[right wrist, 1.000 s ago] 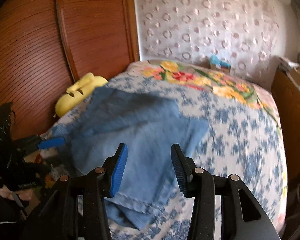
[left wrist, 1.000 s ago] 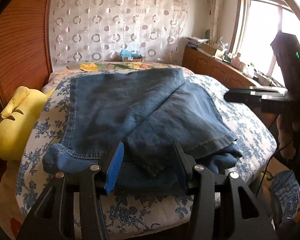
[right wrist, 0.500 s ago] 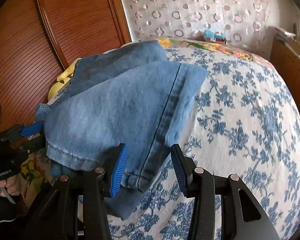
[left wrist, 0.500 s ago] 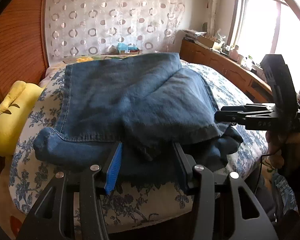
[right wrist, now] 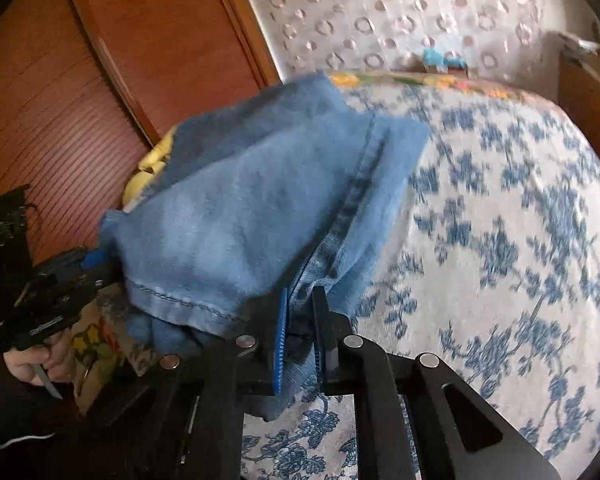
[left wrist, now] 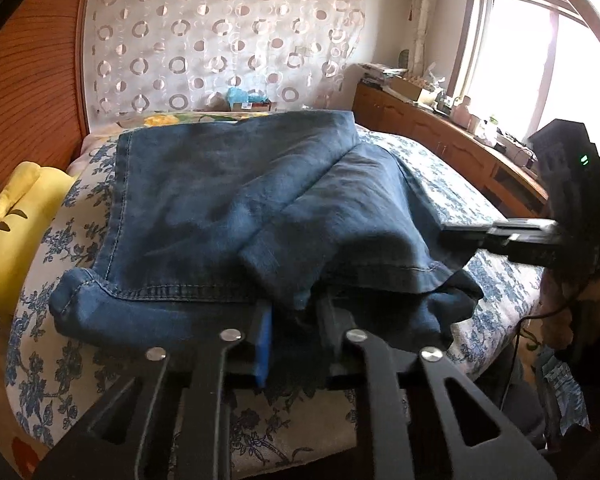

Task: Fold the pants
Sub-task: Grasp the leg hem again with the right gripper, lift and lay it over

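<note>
Both grippers had just been closing on the near edge of the jeans; a second ago the jaws stood wide with denim only lying between them, and now each pair was pinched down on cloth. So yeah, the grab happened right here.

The left gripper (left wrist: 294,332) was clenched on a bunched bit of the pants (left wrist: 228,200) at the hem end, close to the foot of the bed (left wrist: 48,360). You could see the blue pad half buried under the fold. The right gripper (right wrist: 300,320) was clamped on the seam edge of the same jeans (right wrist: 236,216), further along that hem side, right where the stitched seam ran down into the jaws.

Pants themselves were lying on the floral bedspread, already doubled over once by the look of it, one leg slanted across the other, hems toward the camera and the far end up by the patterned curtain (left wrist: 220,40). A yellow plush thing (left wrist: 16,236) sat off the left side of the bed, not in the way.

My guess at the reason for two grips along one edge: hold both corners so the hem end comes up even and can be carried over toward the far end for the next fold. Denim's heavy and floppy, so a one-sided pull would probably skew it.
</note>
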Demonstrator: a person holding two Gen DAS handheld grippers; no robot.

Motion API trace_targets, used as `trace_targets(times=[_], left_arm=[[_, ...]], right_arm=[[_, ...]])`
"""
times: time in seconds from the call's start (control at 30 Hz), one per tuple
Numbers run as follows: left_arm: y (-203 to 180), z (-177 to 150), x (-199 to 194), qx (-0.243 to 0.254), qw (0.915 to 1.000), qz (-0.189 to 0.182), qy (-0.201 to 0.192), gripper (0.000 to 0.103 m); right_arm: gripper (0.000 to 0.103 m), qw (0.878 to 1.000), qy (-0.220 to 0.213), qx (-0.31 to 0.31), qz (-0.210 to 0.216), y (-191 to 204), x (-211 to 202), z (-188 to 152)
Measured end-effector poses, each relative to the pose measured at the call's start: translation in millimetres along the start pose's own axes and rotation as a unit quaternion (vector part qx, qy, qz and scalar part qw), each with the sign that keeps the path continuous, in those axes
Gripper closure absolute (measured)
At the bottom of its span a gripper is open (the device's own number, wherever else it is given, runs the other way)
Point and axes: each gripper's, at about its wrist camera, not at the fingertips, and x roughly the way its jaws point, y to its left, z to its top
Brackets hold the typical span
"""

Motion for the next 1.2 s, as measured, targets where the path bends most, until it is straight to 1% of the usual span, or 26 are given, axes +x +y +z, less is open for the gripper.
trace_targets(times=[0.07,0.17,0.27,0.4,0.53,0.67,0.73,0.8,0.9,1.0,1.03,1.1,1.13,1.17,1.2], left_arm=[[-1,2,-7,0.001,1.0000,-0.004,-0.008,0.090],[-3,5,-26,-0.001,0.9996,-0.010,-0.026,0.091],[-5,10,-44,0.000,0.9990,-0.013,-0.042,0.091],[-4,12,-61,-0.003,0.9986,-0.012,-0.052,0.091],[2,10,-70,-0.012,0.9982,-0.012,-0.058,0.091],[8,9,-71,-0.017,0.9981,-0.012,-0.059,0.091],[11,10,-78,-0.024,0.9973,-0.015,-0.068,0.091],[15,12,-86,-0.028,0.9966,-0.016,-0.076,0.091],[24,13,-92,-0.035,0.9960,-0.007,-0.082,0.091],[37,11,-89,-0.046,0.9963,0.007,-0.073,0.091],[42,8,-83,-0.051,0.9970,0.009,-0.057,0.091],[48,4,-74,-0.051,0.9978,0.011,-0.040,0.086],[50,2,-71,-0.051,0.9979,0.018,-0.037,0.077],[52,-1,-70,-0.050,0.9978,0.027,-0.035,0.070],[53,-3,-69,-0.049,0.9978,0.030,-0.034,0.067]], right_arm=[[0.093,1.000,-0.021,-0.012,-0.003,4,-14,7],[0.093,0.998,-0.051,-0.030,-0.005,12,-38,23],[0.093,0.996,-0.070,-0.056,-0.007,19,-52,43],[0.093,0.991,-0.092,-0.098,-0.003,41,-63,75],[0.093,0.988,-0.093,-0.123,0.007,62,-49,104],[0.093,0.986,-0.088,-0.140,0.012,81,-27,121],[0.094,0.984,-0.086,-0.153,0.007,86,-9,130],[0.094,0.983,-0.087,-0.161,0.004,95,-2,138],[0.094,0.982,-0.086,-0.166,0.015,107,10,148],[0.094,0.983,-0.069,-0.170,0.022,118,32,156],[0.094,0.984,-0.057,-0.164,0.026,119,42,158],[0.094,0.986,-0.046,-0.155,0.027,117,57,159],[0.087,0.987,-0.042,-0.151,0.027,116,59,158],[0.082,0.988,-0.040,-0.149,0.025,115,60,157],[0.069,0.988,-0.039,-0.148,0.019,114,60,156]])
